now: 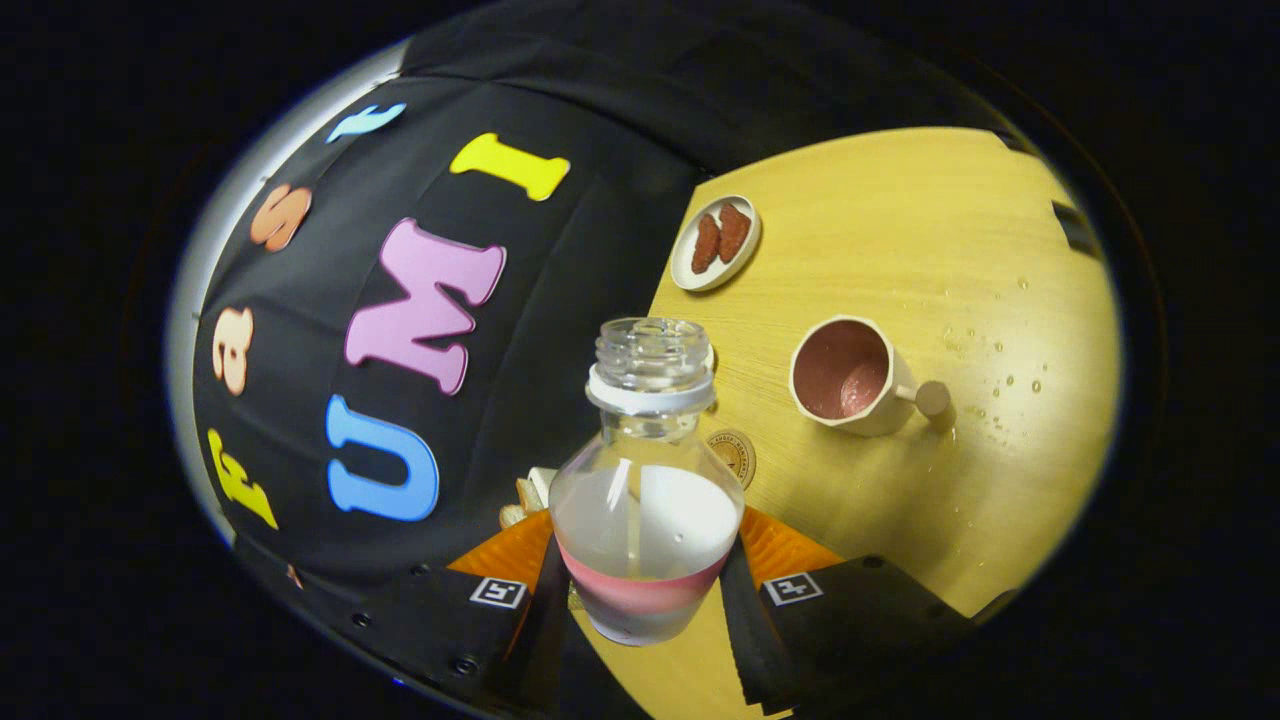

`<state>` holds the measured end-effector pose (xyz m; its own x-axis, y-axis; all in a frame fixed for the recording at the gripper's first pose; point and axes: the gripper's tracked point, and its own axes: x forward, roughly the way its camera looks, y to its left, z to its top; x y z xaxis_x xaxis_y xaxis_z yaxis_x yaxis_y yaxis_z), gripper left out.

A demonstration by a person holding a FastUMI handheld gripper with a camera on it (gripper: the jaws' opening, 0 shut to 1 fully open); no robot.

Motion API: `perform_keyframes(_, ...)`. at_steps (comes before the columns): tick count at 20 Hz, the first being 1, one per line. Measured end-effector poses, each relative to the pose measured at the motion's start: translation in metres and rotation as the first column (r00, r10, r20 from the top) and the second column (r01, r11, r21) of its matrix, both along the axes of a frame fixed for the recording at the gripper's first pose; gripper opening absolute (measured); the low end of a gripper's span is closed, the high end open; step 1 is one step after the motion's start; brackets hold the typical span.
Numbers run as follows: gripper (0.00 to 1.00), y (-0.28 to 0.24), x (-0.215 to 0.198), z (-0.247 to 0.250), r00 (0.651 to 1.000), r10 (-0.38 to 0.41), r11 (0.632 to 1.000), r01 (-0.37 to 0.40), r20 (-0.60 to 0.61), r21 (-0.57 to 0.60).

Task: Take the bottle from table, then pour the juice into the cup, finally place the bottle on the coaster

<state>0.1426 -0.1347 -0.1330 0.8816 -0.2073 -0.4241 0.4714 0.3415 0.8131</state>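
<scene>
One clear plastic bottle (645,480) sat low in the centre of the frame, clamped between the two fingers of the gripper (645,590). The left finger (548,600) pressed on its left flank and the right finger (745,610) on its right, so the grip was closed on the bottle's wide lower body. The bottle had no cap on its threaded neck, carried a white ring below the threads, and held a shallow band of pink juice near its base. Its open mouth reached beyond the fingertips toward the middle of the frame, and it was seen slanted against the wooden table (900,220), which filled the right half.

Just right of the bottle's shoulder, partly hidden behind it, lay one small round coaster (738,455) on the table. Above it, in the upper centre, stood one small white dish (716,243) holding two reddish pieces of food. Right of centre stood one cream cup (850,375) with its handle pointing right; pink juice showed inside it. Several droplets (1000,380) dotted the table further right.
</scene>
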Motion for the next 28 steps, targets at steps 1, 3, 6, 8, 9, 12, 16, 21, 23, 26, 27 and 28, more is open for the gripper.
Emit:
perform_keyframes(1,0.71,0.005,-0.003,0.006,0.999,0.029,0.997,-0.031,-0.021,-0.073)
perform_keyframes(3,0.71,0.019,-0.009,0.031,0.997,0.076,0.975,-0.079,-0.020,-0.206)
perform_keyframes(6,0.71,0.027,-0.018,0.061,0.994,0.102,0.902,-0.113,-0.049,-0.417)
perform_keyframes(8,0.71,0.037,-0.021,0.075,0.988,0.120,0.819,-0.154,-0.097,-0.552)
perform_keyframes(9,0.71,0.037,-0.020,0.079,0.985,0.121,0.772,-0.172,-0.124,-0.612)
perform_keyframes(12,0.71,0.051,-0.009,0.082,0.974,0.136,0.645,-0.228,-0.184,-0.730)
perform_keyframes(16,0.71,0.066,0.008,0.068,0.963,0.126,0.512,-0.267,-0.236,-0.816)
perform_keyframes(21,0.71,0.068,0.031,0.049,0.972,0.098,0.411,-0.233,-0.211,-0.881)
perform_keyframes(23,0.71,0.058,0.041,0.037,0.973,0.075,0.376,-0.229,-0.216,-0.898)
perform_keyframes(26,0.71,0.042,0.061,0.014,0.968,0.044,0.353,-0.248,-0.249,-0.902)
perform_keyframes(27,0.71,0.039,0.070,0.005,0.966,0.039,0.353,-0.254,-0.257,-0.900)
perform_keyframes(28,0.71,0.035,0.081,0.000,0.966,0.034,0.351,-0.253,-0.258,-0.902)
